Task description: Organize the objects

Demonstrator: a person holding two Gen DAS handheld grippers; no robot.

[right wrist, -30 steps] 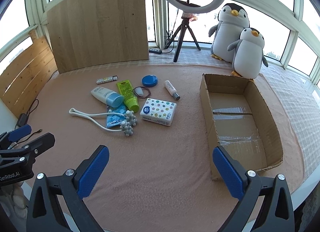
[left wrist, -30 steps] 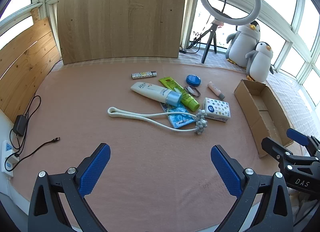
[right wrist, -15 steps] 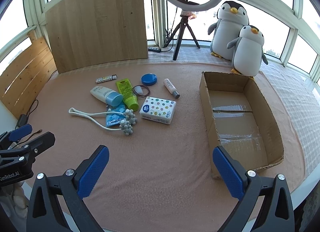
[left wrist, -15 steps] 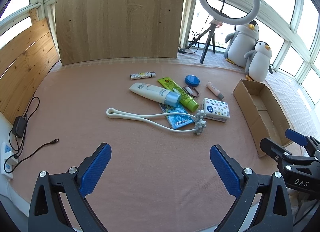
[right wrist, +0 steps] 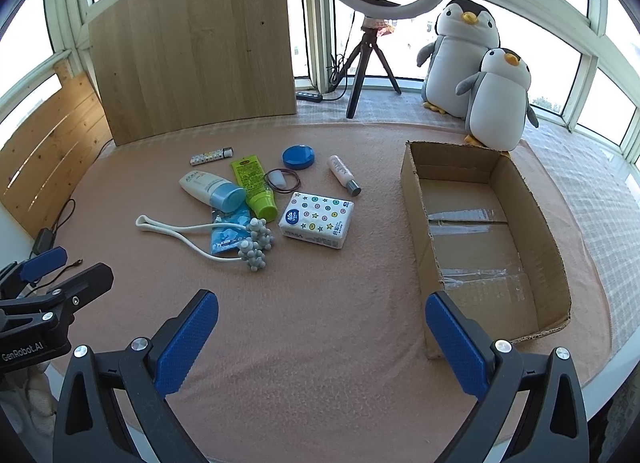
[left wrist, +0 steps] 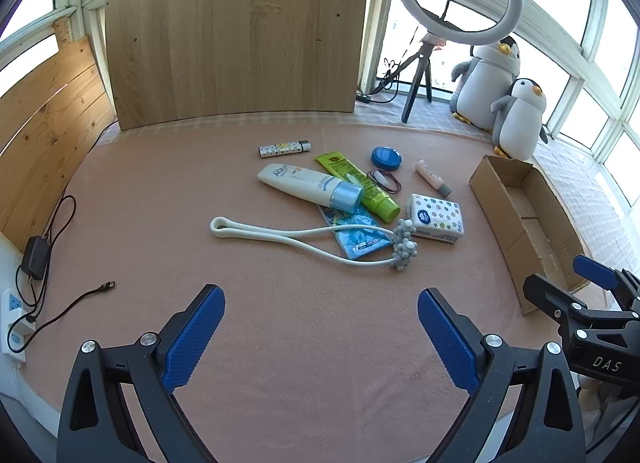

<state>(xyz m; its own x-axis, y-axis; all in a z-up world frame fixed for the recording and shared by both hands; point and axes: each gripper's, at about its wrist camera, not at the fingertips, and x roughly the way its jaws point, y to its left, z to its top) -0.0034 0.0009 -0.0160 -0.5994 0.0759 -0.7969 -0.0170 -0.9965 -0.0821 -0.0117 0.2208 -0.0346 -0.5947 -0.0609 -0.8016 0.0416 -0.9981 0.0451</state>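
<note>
I hold both tools back over the near edge of the mat [right wrist: 320,343], above the surface and touching nothing, so I can see the whole clutter before choosing. My left gripper [left wrist: 320,327] has its blue pads [left wrist: 196,337] spread wide with nothing between them; my right gripper [right wrist: 320,331] is likewise spread and empty. Both point forward and slightly down at the far edge, side by side, and each shows at the border of the other's view.

The things to sort lie bunched around the middle of the mat, a little toward its left edge. The white tube [right wrist: 210,189] and green tube [right wrist: 254,185] lie side by side, with the blue sachet [right wrist: 228,233] partly under their caps. The massager [right wrist: 192,237] crosses the sachet, its grey beaded ends [right wrist: 256,243] just beside the tissue pack [right wrist: 318,219]. Behind them sit the blue tin [right wrist: 298,157], the hair ties [right wrist: 284,181], the small bottle [right wrist: 344,175] and the patterned stick [right wrist: 211,156], which is nearest the far edge.

The box [right wrist: 484,239] sits open and empty along the right edge, clear of the pile, so I judge it is meant to receive everything. The tissue pack, nearest the box and free on its near side, looks the easiest first pick for my right gripper.
</note>
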